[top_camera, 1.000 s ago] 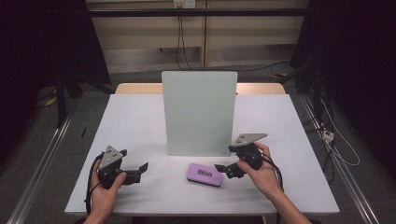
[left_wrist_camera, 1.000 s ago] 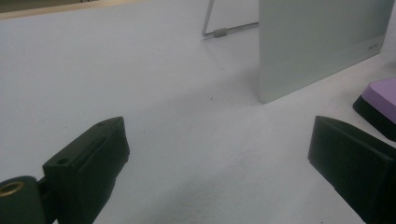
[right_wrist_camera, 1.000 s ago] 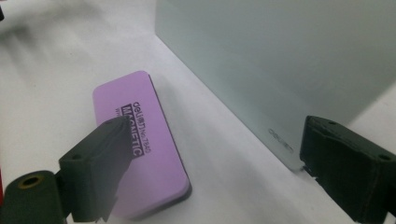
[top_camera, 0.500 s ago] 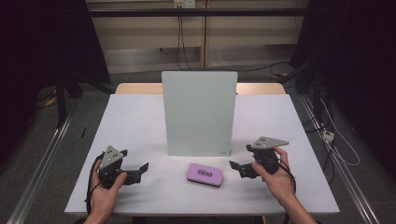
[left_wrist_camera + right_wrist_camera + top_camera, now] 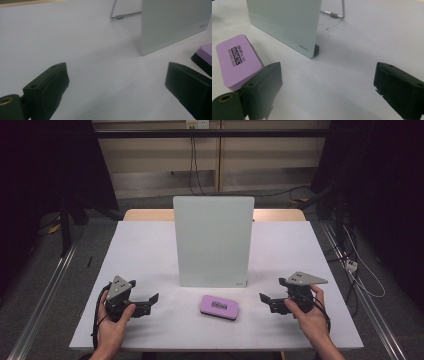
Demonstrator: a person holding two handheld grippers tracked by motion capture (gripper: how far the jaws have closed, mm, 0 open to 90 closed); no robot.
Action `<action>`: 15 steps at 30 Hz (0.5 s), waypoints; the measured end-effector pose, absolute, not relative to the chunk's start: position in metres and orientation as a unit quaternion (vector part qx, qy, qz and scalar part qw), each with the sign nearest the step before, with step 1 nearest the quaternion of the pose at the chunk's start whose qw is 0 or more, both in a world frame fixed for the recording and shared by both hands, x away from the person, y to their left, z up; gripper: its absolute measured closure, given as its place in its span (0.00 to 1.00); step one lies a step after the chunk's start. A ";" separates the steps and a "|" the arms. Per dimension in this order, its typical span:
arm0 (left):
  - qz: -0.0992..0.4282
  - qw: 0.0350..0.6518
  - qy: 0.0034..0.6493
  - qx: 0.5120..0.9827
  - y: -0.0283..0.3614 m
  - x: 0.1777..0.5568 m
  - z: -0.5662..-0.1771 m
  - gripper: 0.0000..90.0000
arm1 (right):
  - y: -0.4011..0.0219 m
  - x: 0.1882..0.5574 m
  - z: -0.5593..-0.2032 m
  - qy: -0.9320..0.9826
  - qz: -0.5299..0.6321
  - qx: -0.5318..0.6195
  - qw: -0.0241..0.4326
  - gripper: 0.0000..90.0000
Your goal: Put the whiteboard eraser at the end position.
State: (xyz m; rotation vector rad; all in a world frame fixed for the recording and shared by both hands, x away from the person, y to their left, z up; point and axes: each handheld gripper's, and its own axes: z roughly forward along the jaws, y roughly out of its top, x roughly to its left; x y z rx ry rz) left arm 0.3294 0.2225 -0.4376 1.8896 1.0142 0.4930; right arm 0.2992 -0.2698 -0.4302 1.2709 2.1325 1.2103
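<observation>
Lying flat on the bench (image 5: 150,250) just in front of the upright board (image 5: 213,240), the eraser (image 5: 219,306) sits between your two grippers with nothing touching it. Your right gripper (image 5: 266,300) has just spread its jaws wide and holds nothing, well clear of the eraser. Your left gripper (image 5: 151,301) rests released too, so either hand could go in next.

The tabletop (image 5: 150,250) was found matt white and smooth. The board (image 5: 212,240) showed a glossy pale face, its stand (image 5: 334,14) bare metal wire. The eraser (image 5: 219,306) appeared smooth purple plastic.
</observation>
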 end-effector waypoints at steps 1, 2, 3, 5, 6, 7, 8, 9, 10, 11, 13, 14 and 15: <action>0.199 0.453 0.410 0.766 0.222 0.329 -0.438 0.05 | -0.272 0.298 -0.431 0.757 0.430 0.455 0.188 0.09; 0.199 0.450 0.409 0.769 0.223 0.330 -0.438 0.05 | -0.274 0.297 -0.433 0.755 0.430 0.457 0.189 0.09; 0.199 0.452 0.410 0.767 0.222 0.329 -0.438 0.05 | -0.276 0.296 -0.434 0.753 0.431 0.461 0.189 0.09; 0.199 0.451 0.411 0.767 0.223 0.329 -0.438 0.05 | -0.280 0.294 -0.436 0.748 0.433 0.465 0.194 0.09; 0.200 0.451 0.412 0.766 0.223 0.329 -0.438 0.05 | -0.282 0.293 -0.437 0.745 0.434 0.468 0.196 0.09; 0.201 0.450 0.412 0.766 0.223 0.329 -0.438 0.05 | -0.284 0.292 -0.438 0.743 0.433 0.471 0.196 0.09; 0.201 0.450 0.415 0.765 0.223 0.329 -0.438 0.05 | -0.286 0.291 -0.438 0.742 0.433 0.472 0.198 0.09; 0.201 0.450 0.415 0.765 0.223 0.328 -0.438 0.05 | -0.288 0.290 -0.439 0.740 0.433 0.474 0.200 0.09; 0.202 0.451 0.417 0.763 0.224 0.328 -0.438 0.05 | -0.289 0.289 -0.440 0.738 0.435 0.474 0.203 0.09; 0.202 0.450 0.418 0.762 0.224 0.328 -0.438 0.05 | -0.291 0.287 -0.442 0.734 0.437 0.478 0.206 0.09; 0.203 0.449 0.420 0.762 0.225 0.328 -0.438 0.05 | -0.295 0.284 -0.445 0.727 0.438 0.483 0.215 0.09; 0.203 0.449 0.421 0.762 0.225 0.328 -0.438 0.05 | -0.296 0.283 -0.446 0.726 0.440 0.484 0.214 0.09; 0.204 0.450 0.420 0.761 0.225 0.328 -0.438 0.05 | -0.296 0.282 -0.446 0.725 0.440 0.486 0.211 0.09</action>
